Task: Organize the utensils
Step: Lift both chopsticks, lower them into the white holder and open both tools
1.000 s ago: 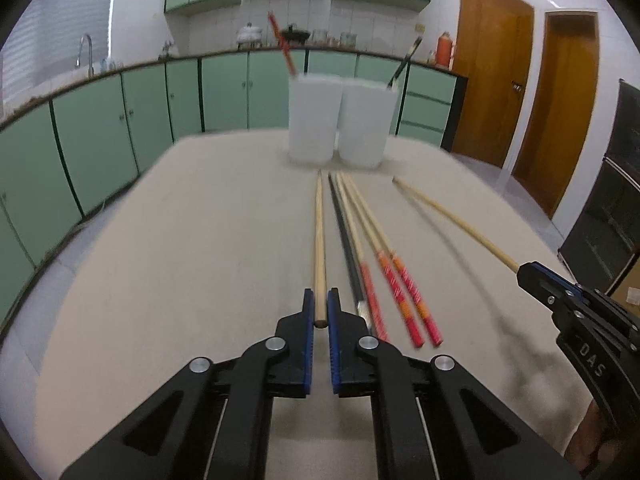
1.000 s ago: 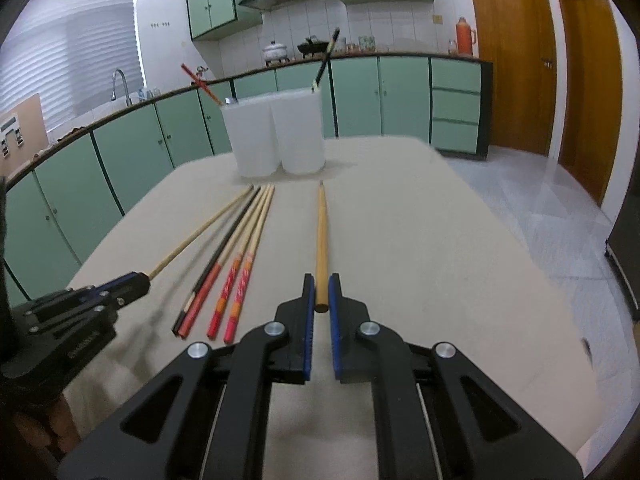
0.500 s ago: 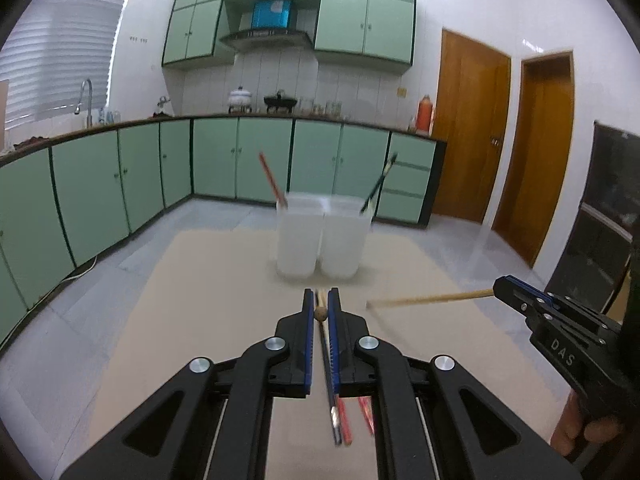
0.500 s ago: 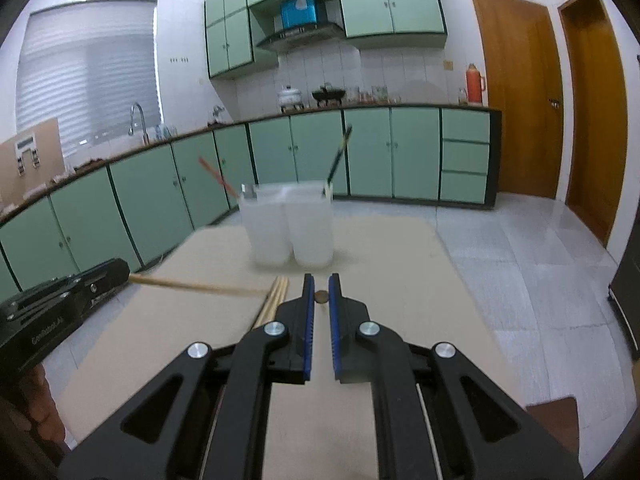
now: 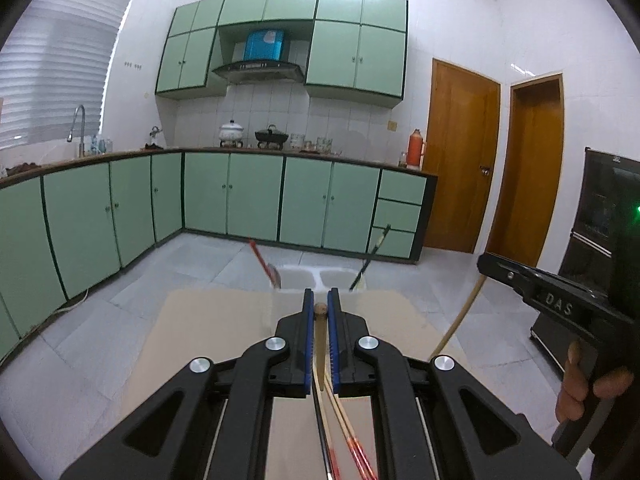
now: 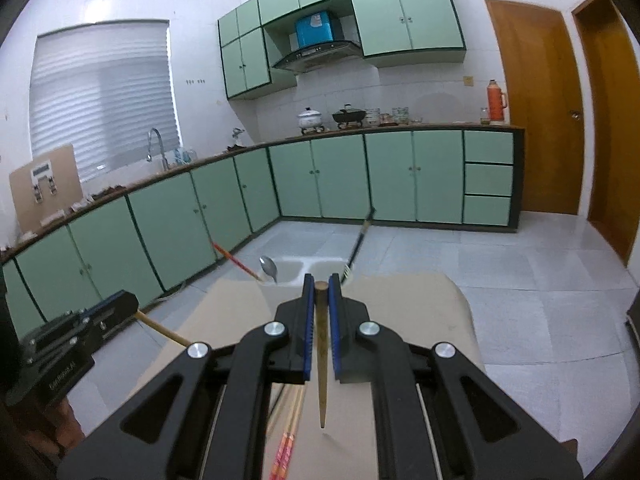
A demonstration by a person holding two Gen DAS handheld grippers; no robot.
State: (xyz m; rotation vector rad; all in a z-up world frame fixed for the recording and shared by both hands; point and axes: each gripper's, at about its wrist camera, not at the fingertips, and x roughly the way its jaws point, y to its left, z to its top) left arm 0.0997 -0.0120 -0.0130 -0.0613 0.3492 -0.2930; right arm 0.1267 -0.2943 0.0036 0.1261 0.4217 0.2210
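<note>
My left gripper [image 5: 319, 300] is shut on a plain wooden chopstick [image 5: 319, 354], which hangs tip-down above the table. My right gripper [image 6: 320, 286] is shut on a second plain wooden chopstick [image 6: 321, 364], also tip-down. Each gripper shows in the other's view: the right gripper [image 5: 486, 265] with its chopstick [image 5: 460, 316], the left gripper [image 6: 130, 302] with its chopstick [image 6: 162, 330]. Two white cups [image 5: 316, 278] stand ahead; the left holds a red-handled utensil [image 5: 259, 258] and a spoon [image 6: 269, 268], the right a black chopstick [image 5: 374, 256].
Red-patterned and black chopsticks [image 5: 348, 440] lie on the beige table [image 5: 208, 320] under the grippers, also in the right wrist view [image 6: 286, 444]. Green cabinets [image 5: 256, 196], a counter with pots and two wooden doors [image 5: 460, 156] lie beyond.
Both grippers lifted their wooden chopsticks off the table and swung them from lying flat to hanging tip-down. The cups now sit low in both views.
</note>
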